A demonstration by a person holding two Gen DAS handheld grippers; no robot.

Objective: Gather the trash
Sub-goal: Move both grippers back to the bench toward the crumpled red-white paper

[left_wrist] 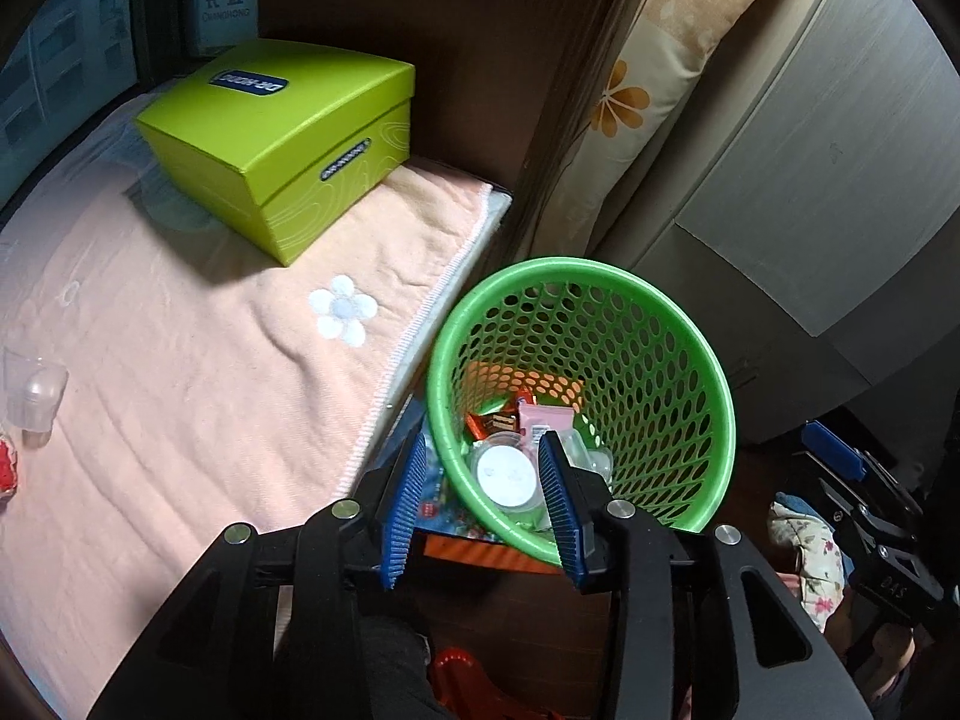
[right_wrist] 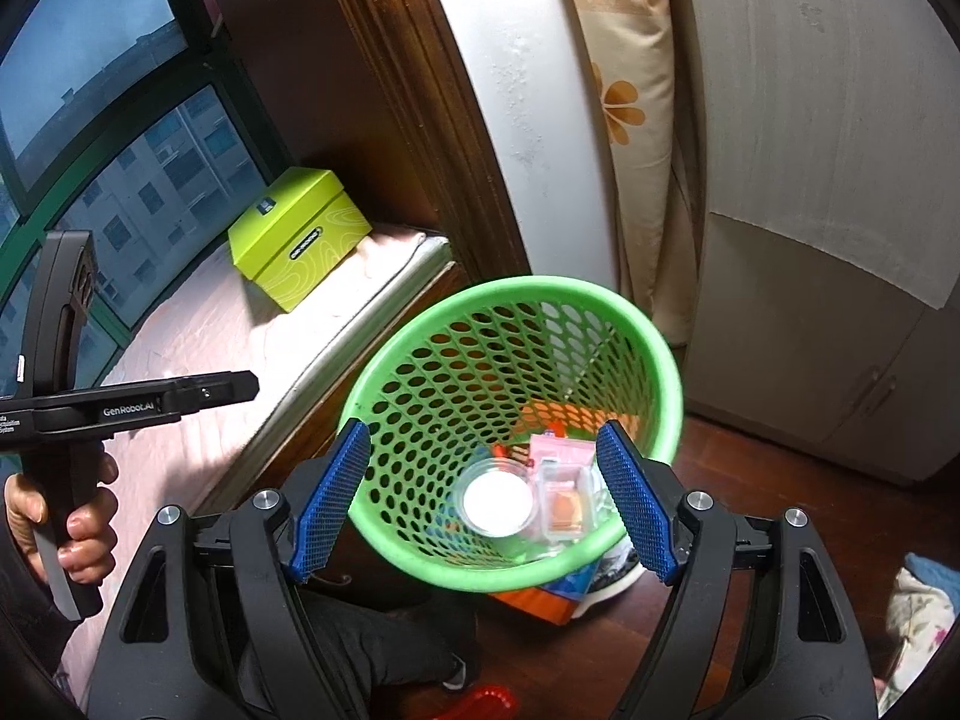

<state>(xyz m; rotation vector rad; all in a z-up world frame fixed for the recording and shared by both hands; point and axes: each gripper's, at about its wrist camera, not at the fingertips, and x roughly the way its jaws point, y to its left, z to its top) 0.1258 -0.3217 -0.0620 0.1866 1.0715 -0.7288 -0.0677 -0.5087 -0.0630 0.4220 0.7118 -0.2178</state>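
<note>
A green mesh waste basket [left_wrist: 690, 360] [right_wrist: 654, 348] stands on the floor beside the bed. Inside lie a clear round lidded cup [left_wrist: 504, 474] [right_wrist: 497, 501], a pink wrapper [left_wrist: 543, 417] [right_wrist: 561, 450], a brown snack wrapper [left_wrist: 495, 422] and a clear box with an orange piece [right_wrist: 564, 507]. My left gripper [left_wrist: 483, 456] is open and empty, just above the basket's near rim. My right gripper [right_wrist: 483, 438] is open wide and empty over the basket. A clear plastic cup [left_wrist: 33, 390] and a red item [left_wrist: 6, 468] lie on the bed at the far left.
A lime green box [left_wrist: 282, 138] [right_wrist: 297, 234] sits on the pink blanket [left_wrist: 180, 390]. A grey cabinet [left_wrist: 810, 180] and floral pillow [left_wrist: 648, 78] stand behind the basket. Orange and blue packaging [right_wrist: 558, 594] lies under the basket. The left tool's handle [right_wrist: 66, 420] shows in the right wrist view.
</note>
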